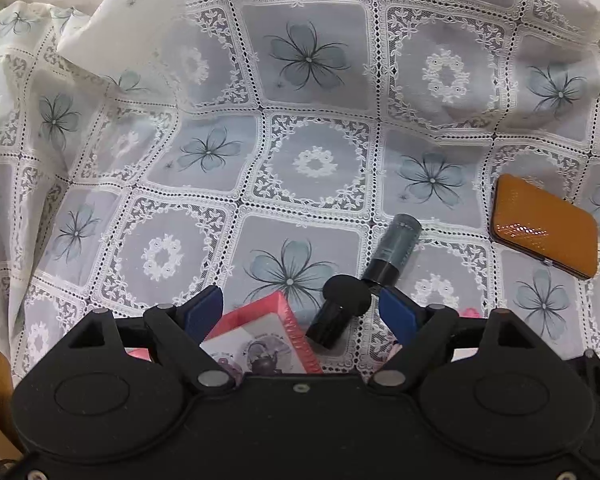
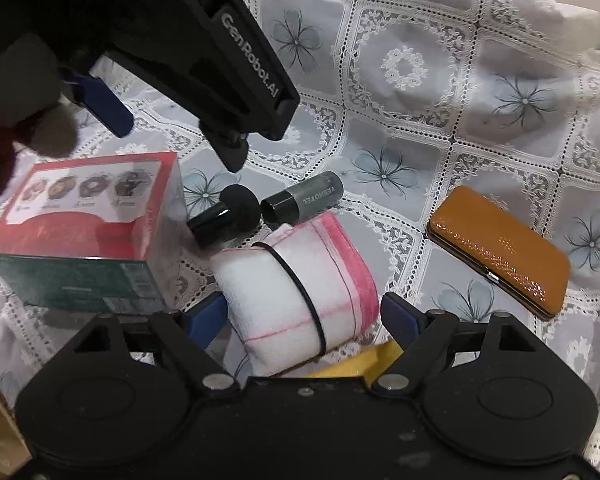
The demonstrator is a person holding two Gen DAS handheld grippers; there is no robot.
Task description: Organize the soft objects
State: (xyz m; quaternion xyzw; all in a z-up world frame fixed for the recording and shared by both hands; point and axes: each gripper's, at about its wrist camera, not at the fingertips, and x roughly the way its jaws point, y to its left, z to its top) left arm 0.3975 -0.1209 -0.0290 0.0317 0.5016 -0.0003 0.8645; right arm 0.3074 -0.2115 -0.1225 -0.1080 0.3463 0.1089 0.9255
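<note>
A rolled white and pink cloth (image 2: 300, 292), bound by a black band, lies on the lace tablecloth (image 2: 412, 64). My right gripper (image 2: 304, 318) is open, with the roll between its blue fingers and a sliver of space on each side. A yellow soft piece (image 2: 364, 364) peeks out under that gripper. My left gripper (image 1: 300, 312) is open too, hovering over the top of a red box (image 1: 260, 332) and a black round-headed applicator (image 1: 340, 308). In the right wrist view one blue finger (image 2: 108, 108) of the left gripper hangs above the box (image 2: 88, 240).
A dark grey tube (image 2: 304, 200) lies end to end with the applicator (image 2: 228, 212). An orange glossy case (image 2: 500, 252) rests to the right, also in the left wrist view (image 1: 544, 228). A blurred brown and dark red fluffy shape (image 2: 52, 132) sits at the left edge.
</note>
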